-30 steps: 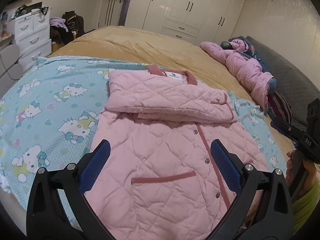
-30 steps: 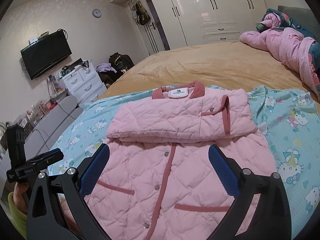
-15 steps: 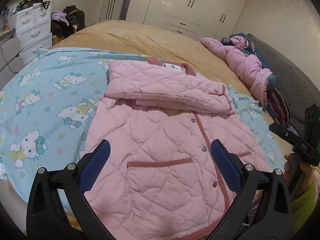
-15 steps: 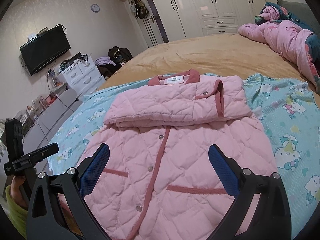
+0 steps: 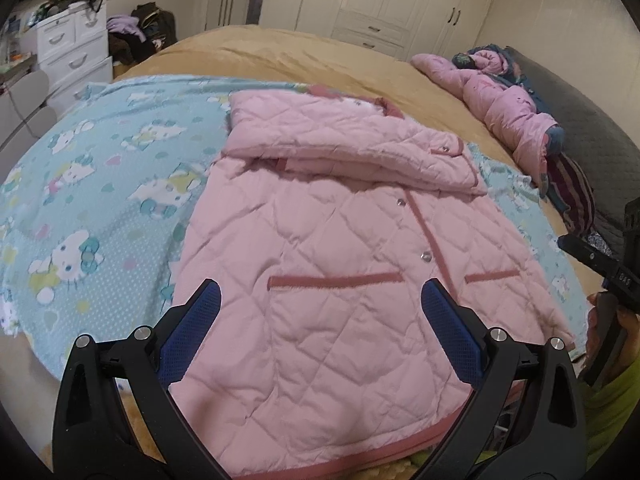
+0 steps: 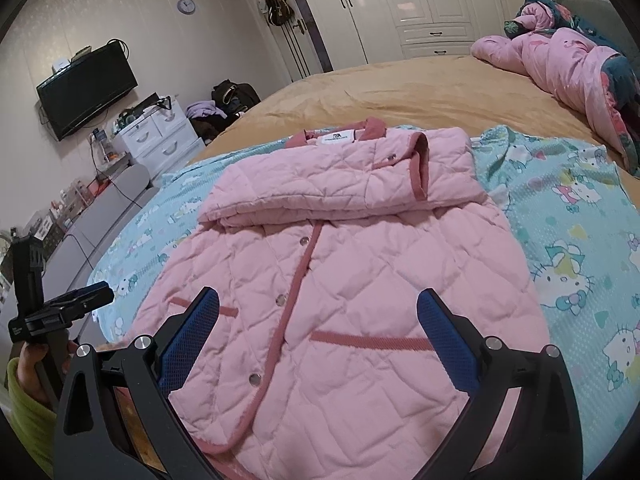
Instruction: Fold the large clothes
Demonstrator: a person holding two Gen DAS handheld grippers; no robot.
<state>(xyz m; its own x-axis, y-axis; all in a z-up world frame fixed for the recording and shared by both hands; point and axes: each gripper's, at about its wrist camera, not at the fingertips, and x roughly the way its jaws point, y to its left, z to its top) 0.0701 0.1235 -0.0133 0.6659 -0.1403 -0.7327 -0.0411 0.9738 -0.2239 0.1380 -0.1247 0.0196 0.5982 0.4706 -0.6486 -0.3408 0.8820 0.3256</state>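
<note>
A pink quilted jacket (image 5: pixel 340 248) lies front-up on a blue cartoon-print sheet (image 5: pixel 92 184). Its sleeves are folded across the chest below the collar. It also shows in the right wrist view (image 6: pixel 360 264). My left gripper (image 5: pixel 320 304) is open and empty, hovering over the jacket's lower left near the hem. My right gripper (image 6: pixel 318 312) is open and empty over the lower right part of the jacket. The right gripper shows at the right edge of the left wrist view (image 5: pixel 600 264); the left gripper shows at the left edge of the right wrist view (image 6: pixel 64 308).
The bed has a tan cover (image 5: pixel 304 56). A bundled pink quilt (image 5: pixel 508 108) lies at the headboard side. White drawers (image 6: pixel 160 144), a wall TV (image 6: pixel 88 88) and white wardrobes (image 6: pixel 432 4) stand around the bed.
Both grippers have drawn back toward the jacket's hem and the near bed edge, so more of the lower jacket shows. Both stay open. The jacket has not moved.
</note>
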